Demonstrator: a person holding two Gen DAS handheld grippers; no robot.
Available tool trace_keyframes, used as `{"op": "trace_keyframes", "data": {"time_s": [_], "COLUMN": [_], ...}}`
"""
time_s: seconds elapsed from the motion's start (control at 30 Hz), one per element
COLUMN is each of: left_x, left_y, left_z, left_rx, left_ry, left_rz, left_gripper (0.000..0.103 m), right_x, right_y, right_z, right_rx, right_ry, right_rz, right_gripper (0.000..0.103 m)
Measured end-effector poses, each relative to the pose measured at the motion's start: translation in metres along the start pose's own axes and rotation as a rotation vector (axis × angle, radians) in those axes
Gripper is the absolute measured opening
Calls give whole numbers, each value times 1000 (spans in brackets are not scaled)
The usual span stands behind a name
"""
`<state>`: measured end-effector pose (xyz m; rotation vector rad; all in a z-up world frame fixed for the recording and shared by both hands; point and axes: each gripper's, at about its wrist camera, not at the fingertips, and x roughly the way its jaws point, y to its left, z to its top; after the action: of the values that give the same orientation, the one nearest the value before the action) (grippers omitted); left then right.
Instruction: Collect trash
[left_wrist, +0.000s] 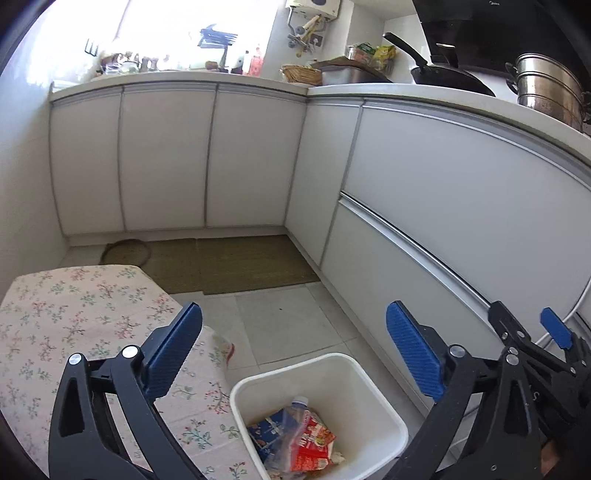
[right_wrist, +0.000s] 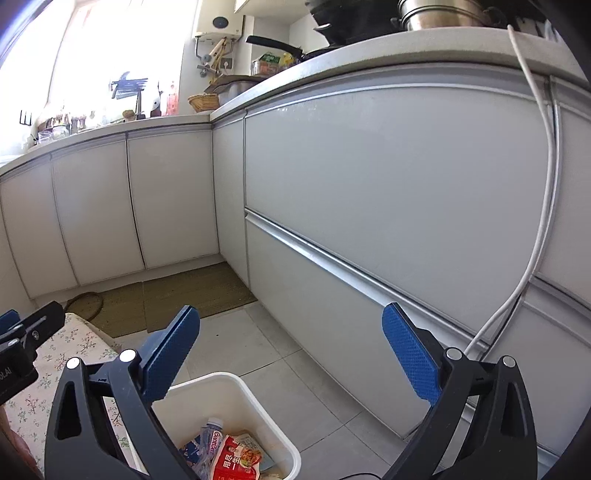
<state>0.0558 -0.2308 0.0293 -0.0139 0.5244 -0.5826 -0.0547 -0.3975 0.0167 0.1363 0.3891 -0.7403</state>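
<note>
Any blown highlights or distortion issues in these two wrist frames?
Left wrist: window blown out, countertop bows from the fisheye. Right wrist: window also clipped, drawer fronts curve; white bin evenly lit and sharp.

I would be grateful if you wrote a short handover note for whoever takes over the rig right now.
Left gripper: open, empty, above the floral-cloth table edge and the bin.
Right gripper: open, empty, above the bin, next to the cabinet drawers.
White bin: on the tiled floor between table and cabinets.
Done: a plastic bottle, a red packet and a blue packet lie in the bin.
Left: no loose trash shows on the visible table or floor; check outside these views before finishing.
</note>
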Motion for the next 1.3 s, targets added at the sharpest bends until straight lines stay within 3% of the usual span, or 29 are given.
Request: {"op": "trace_keyframes", "data": {"time_s": [0.13,0.23,0.3,0.43,0.53,0.63,0.9,1.3], "left_x": [-15,-25,-23,-15,-22,-30,-27,-57], "left_y": [6,11,17,25,27,29,49,81], "left_z": [6,9,10,9,6,4,2,-1], "left_rx": [0,-38,-82,-117,-107,-86,-65,-70], "left_ry": [-75,-111,-79,29,8,-35,96,67], "left_rz": [65,61,98,22,39,118,123,215], "left_gripper": [96,96,96,96,96,96,96,96], "right_x": [-11,-18,-23,-25,-23,-23,-25,-38], "right_y": [1,2,3,9,13,18,39,80], "right_z": [1,2,2,2,2,3,0,-6], "right_rx": [15,32,44,47,53,45,21,-43], "right_ry": [-33,-37,-37,1,24,25,47,48], "right_rz": [-9,5,9,-7,16,26,103,120], "right_gripper": [96,96,96,96,96,96,96,96]}}
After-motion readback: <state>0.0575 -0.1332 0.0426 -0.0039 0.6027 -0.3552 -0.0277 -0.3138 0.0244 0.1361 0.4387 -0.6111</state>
